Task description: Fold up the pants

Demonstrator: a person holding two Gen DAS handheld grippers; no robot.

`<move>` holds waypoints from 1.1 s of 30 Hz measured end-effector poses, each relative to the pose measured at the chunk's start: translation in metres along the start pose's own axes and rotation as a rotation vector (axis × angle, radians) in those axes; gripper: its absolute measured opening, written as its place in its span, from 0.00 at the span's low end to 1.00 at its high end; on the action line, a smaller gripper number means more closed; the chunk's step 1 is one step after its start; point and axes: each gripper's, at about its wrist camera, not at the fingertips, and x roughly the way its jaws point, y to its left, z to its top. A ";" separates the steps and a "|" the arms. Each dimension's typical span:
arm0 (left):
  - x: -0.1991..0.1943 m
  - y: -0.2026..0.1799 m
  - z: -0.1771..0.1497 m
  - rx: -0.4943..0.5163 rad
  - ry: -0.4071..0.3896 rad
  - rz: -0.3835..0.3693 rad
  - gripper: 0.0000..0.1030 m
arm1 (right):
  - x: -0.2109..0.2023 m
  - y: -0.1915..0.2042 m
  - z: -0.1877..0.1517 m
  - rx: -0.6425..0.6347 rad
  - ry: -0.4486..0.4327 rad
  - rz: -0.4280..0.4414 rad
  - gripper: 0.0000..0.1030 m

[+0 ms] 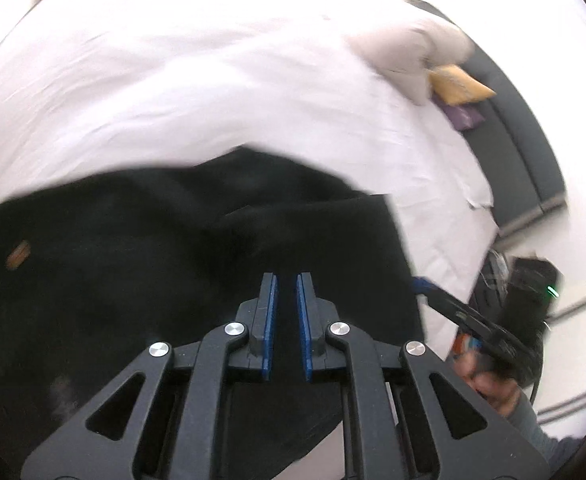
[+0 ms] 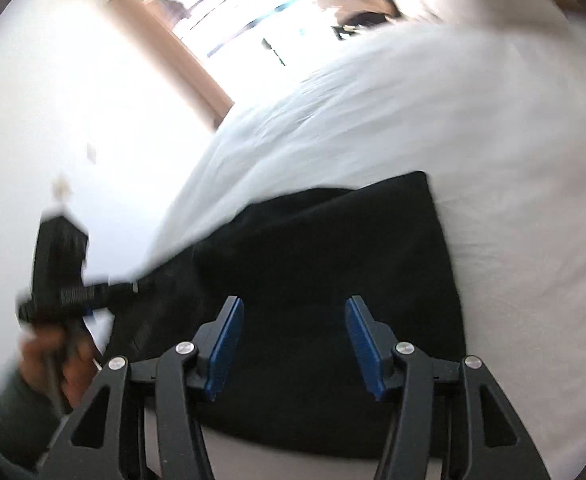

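White bed sheet carrying black pants, long axis crosswise. Left gripper over the pants, nearly clenched, nothing seen gripped; right gripper released, directly above them, neither nearer

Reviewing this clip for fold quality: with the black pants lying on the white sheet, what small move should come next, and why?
Probably bring the open right hand-held gripper down onto the near edge of the black fabric pants. Its pads hold nothing, and the pants lie in a folded block on the white bed sheet, apparently ready for another fold.
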 end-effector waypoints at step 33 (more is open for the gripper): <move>0.067 0.017 -0.074 -0.062 0.015 -0.066 0.09 | 0.052 -0.026 -0.007 0.083 0.095 0.013 0.64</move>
